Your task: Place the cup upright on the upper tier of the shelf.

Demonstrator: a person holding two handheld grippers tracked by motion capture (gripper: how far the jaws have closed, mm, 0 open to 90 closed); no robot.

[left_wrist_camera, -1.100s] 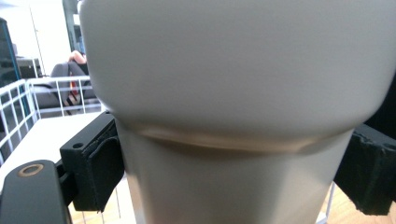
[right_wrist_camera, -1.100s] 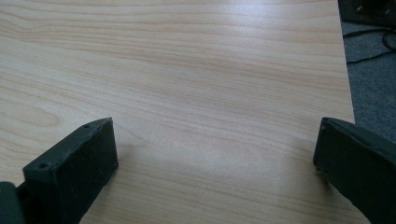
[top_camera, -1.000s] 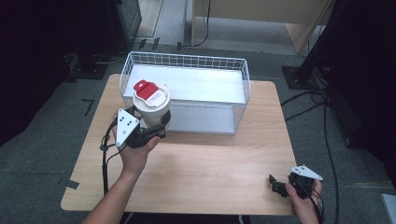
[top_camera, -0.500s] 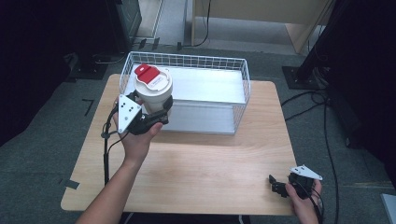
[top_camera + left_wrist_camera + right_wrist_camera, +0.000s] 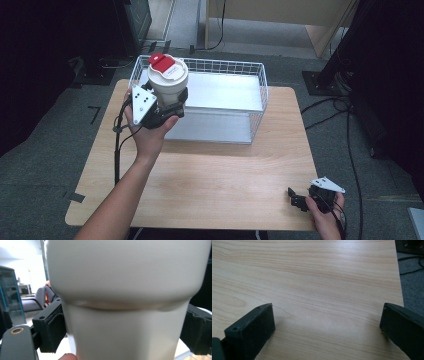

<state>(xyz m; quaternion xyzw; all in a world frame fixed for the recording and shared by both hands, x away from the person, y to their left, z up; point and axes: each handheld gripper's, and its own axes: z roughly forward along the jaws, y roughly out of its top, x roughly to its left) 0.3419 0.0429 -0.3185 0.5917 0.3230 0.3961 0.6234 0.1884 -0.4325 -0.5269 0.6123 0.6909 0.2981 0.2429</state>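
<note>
A cream cup [image 5: 168,84] with a white lid and a red tab is held in the air over the left end of the white wire basket [image 5: 250,95]. My left gripper [image 5: 167,106] is shut on the cup's body. In the left gripper view the cup [image 5: 125,302] stands close between the two black pads [image 5: 53,330]. My right gripper [image 5: 298,199] rests low over the table's front right corner. The right gripper [image 5: 327,327] is open, with bare wood between its jaws.
The wooden table [image 5: 210,185] carries the wire basket along its far edge. Cables [image 5: 350,150] run over the grey floor at the right. Dark equipment stands behind the table at the left and right.
My left gripper has lifted the cup up and away from the table's left part until it hangs over the basket's left end. The right gripper has stayed put.
</note>
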